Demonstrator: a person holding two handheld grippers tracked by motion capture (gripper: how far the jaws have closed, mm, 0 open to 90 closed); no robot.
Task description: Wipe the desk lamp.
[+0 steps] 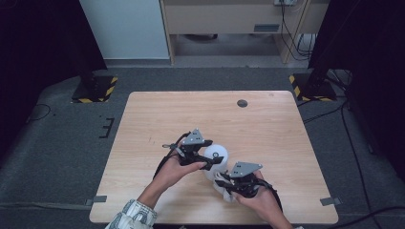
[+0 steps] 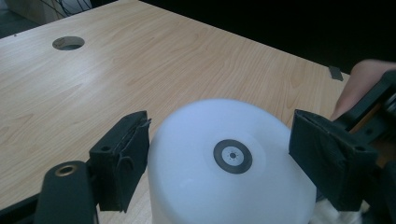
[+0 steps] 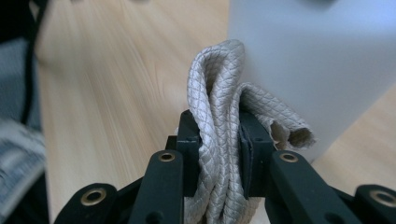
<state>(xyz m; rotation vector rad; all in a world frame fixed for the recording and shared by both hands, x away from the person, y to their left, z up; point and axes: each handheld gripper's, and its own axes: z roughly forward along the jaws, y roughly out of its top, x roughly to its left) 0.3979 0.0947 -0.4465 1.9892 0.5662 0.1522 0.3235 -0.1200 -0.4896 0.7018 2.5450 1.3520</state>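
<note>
Cloth [image 3: 219, 116], one folded grey quilted piece, sat clamped between the two black jaws of the right gripper [image 3: 219, 154], which we saw closed tight on it, the fold rising above the pads and pressing against the side of the white container [image 3: 317, 60]. In the high view we found that right gripper [image 1: 241, 180] near the front edge of the table [image 1: 157, 109], with the cloth [image 1: 222, 187] showing pale beneath it and the one white container [image 1: 217, 157] just beside it, towards the middle of the tabletop. The left gripper [image 2: 219, 158] had its two jaws spread wide on either side of the container [image 2: 233, 186], one pad close to each flank; we could not tell whether the pads actually pressed on it. On top of the container we counted a single dark round ring [image 2: 232, 156]. From above, the left gripper [image 1: 193, 150] lay across the container's left side. We counted two hands, one per gripper, and one patterned sleeve [image 1: 131, 214] at the lower edge. Farther out, the wooden table carried one round hole [image 1: 242, 103] near its far edge.
</note>
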